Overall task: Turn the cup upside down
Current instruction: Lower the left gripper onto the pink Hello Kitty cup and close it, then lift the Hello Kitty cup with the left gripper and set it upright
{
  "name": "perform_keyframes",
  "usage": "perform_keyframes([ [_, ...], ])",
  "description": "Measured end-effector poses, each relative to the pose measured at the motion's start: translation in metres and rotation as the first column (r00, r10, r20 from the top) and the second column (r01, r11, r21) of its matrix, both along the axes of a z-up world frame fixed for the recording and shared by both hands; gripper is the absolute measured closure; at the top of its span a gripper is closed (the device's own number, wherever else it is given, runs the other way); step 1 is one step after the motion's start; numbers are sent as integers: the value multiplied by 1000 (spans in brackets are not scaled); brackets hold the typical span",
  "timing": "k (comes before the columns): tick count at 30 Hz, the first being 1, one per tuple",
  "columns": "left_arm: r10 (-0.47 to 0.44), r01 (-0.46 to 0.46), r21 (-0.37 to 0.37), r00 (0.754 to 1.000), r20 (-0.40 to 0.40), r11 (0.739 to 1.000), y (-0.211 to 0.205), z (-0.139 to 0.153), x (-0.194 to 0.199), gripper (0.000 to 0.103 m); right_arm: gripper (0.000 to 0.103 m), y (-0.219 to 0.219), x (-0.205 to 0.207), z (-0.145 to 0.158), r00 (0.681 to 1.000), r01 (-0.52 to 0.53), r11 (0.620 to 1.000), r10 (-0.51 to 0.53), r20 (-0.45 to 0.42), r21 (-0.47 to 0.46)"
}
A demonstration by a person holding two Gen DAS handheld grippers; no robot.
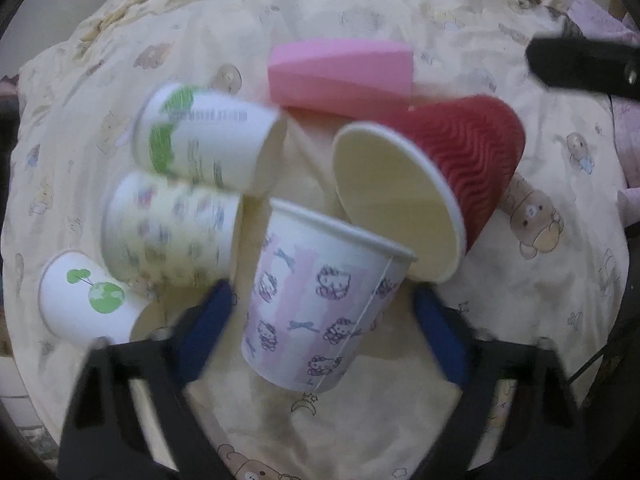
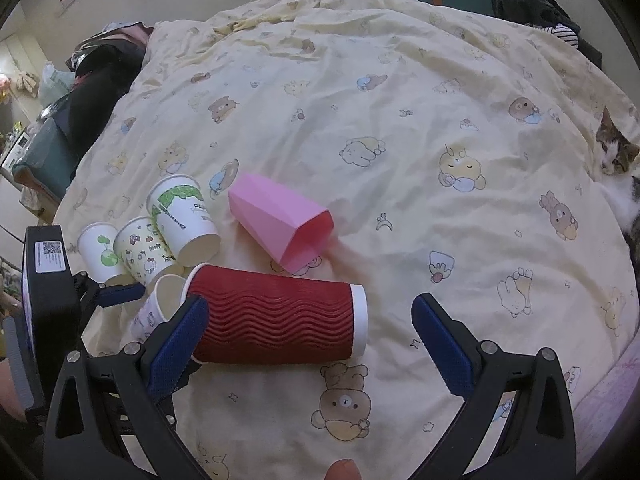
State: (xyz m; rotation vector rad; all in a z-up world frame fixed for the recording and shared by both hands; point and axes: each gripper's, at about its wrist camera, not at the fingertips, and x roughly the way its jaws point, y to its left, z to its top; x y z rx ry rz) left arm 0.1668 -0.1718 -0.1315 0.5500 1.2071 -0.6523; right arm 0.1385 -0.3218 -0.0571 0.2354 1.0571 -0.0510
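Tools both gape wide: left tool straddles the kitty-print cup untouching, right tool holds nothing.

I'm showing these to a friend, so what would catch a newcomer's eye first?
Probably the big red ribbed cup lying on its side on the bear-print bedspread, in front of the open right gripper. Next, the Hello Kitty cup between the left gripper's open fingers. A cat watches from the bed's right edge.

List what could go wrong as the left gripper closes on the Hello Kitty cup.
The Hello Kitty cup lies tilted between the open left gripper fingers, so a squeeze could crush its thin wall. It appears to touch the red ripple cup, which might roll. The soft quilt may tip a flipped cup.
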Motion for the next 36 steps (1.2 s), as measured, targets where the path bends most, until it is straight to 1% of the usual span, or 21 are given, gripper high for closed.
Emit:
perform_keyframes([
  [1, 3, -3, 12, 1000, -18, 1000, 1, -4, 0, 39, 0, -1, 0, 0, 1000, 4, 1000, -4, 0, 7],
  [2, 11, -11, 16, 1000, -21, 1000, 3, -6, 0, 41, 0, -1, 0, 0, 1000, 8, 1000, -8, 0, 14],
  [5, 31, -31, -13, 1000, -4, 999, 8, 0, -1, 43, 0, -1, 0, 0, 1000, 5, 1000, -5, -1, 19],
  [7, 47, -48, -43, 999, -9, 998, 13, 7, -3, 43, 0, -1, 0, 0, 1000, 3, 1000, -3, -3, 25],
  [10, 72, -73, -33, 997, -33, 997, 18, 13, -5, 44, 0, -2, 0, 0, 1000, 4, 999, -4, -4, 43],
  [13, 112, -114, -43, 993, -34, 993, 26, 22, -8, 44, 0, -2, 0, 3, 1000, -2, 998, 2, 3, 59],
  [16, 191, -195, -72, 980, -54, 978, 36, 32, -13, 44, 0, 2, -3, 7, 1000, -14, 999, 13, 20, 49],
  [19, 292, -298, -93, 953, -76, 950, 51, 41, -20, 44, 0, 5, -8, 8, 999, -26, 998, 25, 28, 59],
  [23, 432, -446, -119, 893, -128, 887, 75, 47, -26, 44, 0, 11, -19, 12, 998, -50, 994, 45, 49, 100],
  [27, 543, -563, -133, 824, -159, 816, 94, 54, -41, 44, 0, 24, -31, 23, 992, -91, 992, 82, 96, 92],
  [29, 598, -621, -138, 782, -177, 772, 104, 55, -48, 44, 0, 32, -40, 33, 985, -116, 991, 106, 134, 67],
  [30, 632, -660, -142, 749, -199, 738, 111, 56, -54, 44, 0, 36, -46, 38, 980, -130, 990, 120, 162, 53],
  [31, 653, -684, -140, 727, -212, 716, 116, 55, -59, 44, 0, 40, -51, 43, 975, -138, 989, 128, 182, 45],
  [32, 679, -713, -134, 697, -230, 688, 121, 54, -65, 44, 0, 42, -58, 45, 971, -145, 988, 132, 198, 54],
  [34, 713, -756, -125, 649, -264, 642, 130, 51, -75, 44, 0, 44, -68, 46, 967, -154, 984, 132, 220, 88],
  [36, 739, -781, -106, 619, -265, 616, 133, 47, -88, 44, 0, 47, -77, 46, 965, -148, 986, 126, 232, 79],
])
